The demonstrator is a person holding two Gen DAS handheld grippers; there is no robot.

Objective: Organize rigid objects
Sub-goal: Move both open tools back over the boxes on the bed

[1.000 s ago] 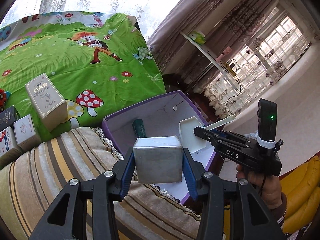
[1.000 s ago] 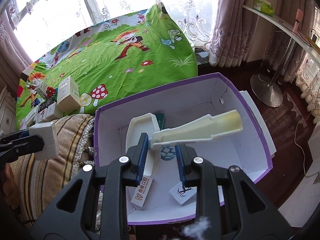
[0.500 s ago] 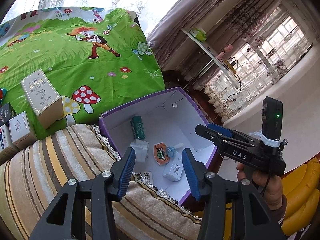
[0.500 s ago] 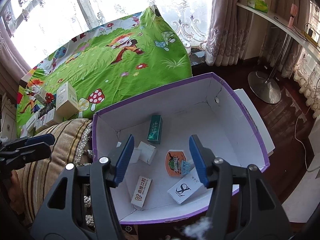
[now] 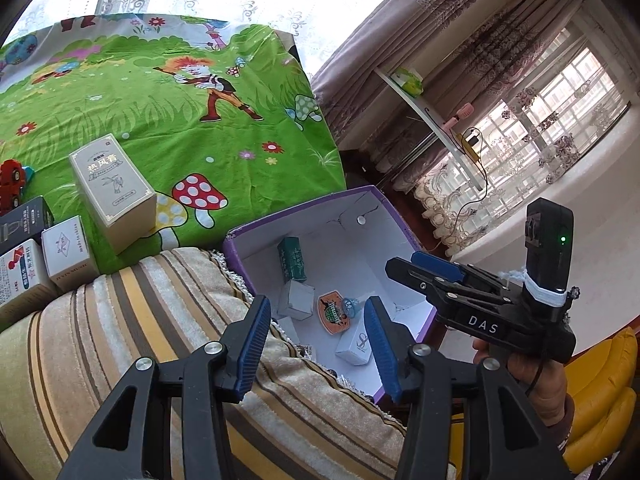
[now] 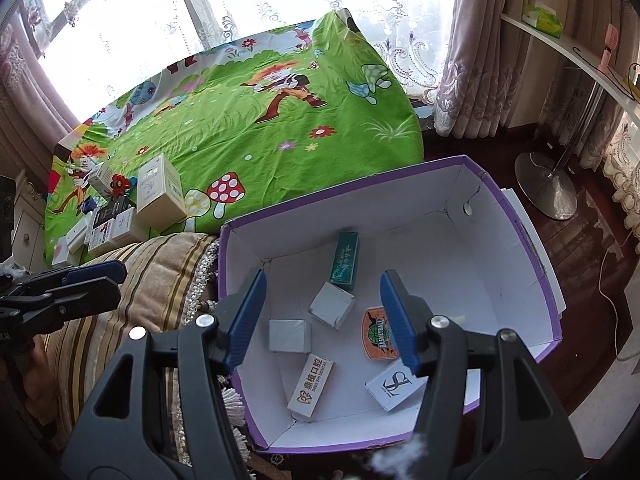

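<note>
Both empty: left tool [image 5: 316,336], right tool [image 6: 324,312] spread above purple box [image 6: 536,264].

Bright daylight through blown-out window [image 6: 132,36]; sharp focus; strong fisheye bending, dark vignette at corners.

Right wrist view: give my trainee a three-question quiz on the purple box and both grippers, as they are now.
1. True or false: the right gripper is shut on a white scoop.
2. Multiple choice: where does the green carton lie? A) on the cartoon blanket B) inside the purple box C) on the striped cushion
3. Fill in: the basketball badge lies between the grey cube and the white ___ printed with a black monogram.

Key: 1 false, it is open and holds nothing; 2 B; 3 box.
The left gripper is open too.
</note>
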